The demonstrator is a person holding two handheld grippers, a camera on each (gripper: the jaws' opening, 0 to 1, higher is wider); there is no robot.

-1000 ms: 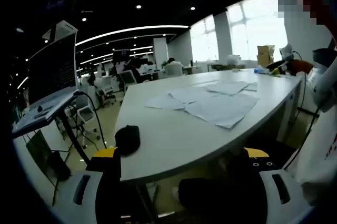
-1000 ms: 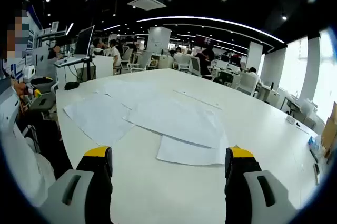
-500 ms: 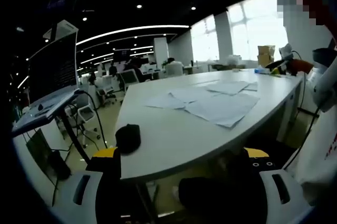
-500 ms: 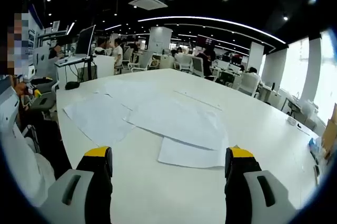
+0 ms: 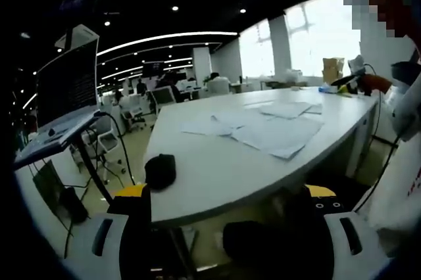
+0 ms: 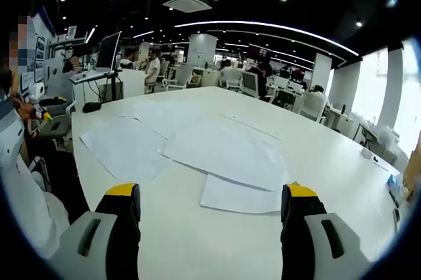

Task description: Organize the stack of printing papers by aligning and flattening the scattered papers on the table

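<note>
- right gripper [image 6: 210, 211] hovers low over the white worktop [image 6: 342, 168], fingers wide, scattered papers [image 6: 223, 155] just ahead
- left gripper [image 5: 227, 211] held off the worktop edge, fingers wide, holding nothing

Both views are dim overall under a dark ceiling, lit by long curved white light strips [image 6: 263, 27] and small round spotlights. Tall daylight windows [image 5: 316, 30] blow out to white glare in the left gripper view. The white glossy counter [image 6: 197, 234] reflects light softly. Fisheye bending curves straight lines, and edges look soft and slightly blurred.
</note>
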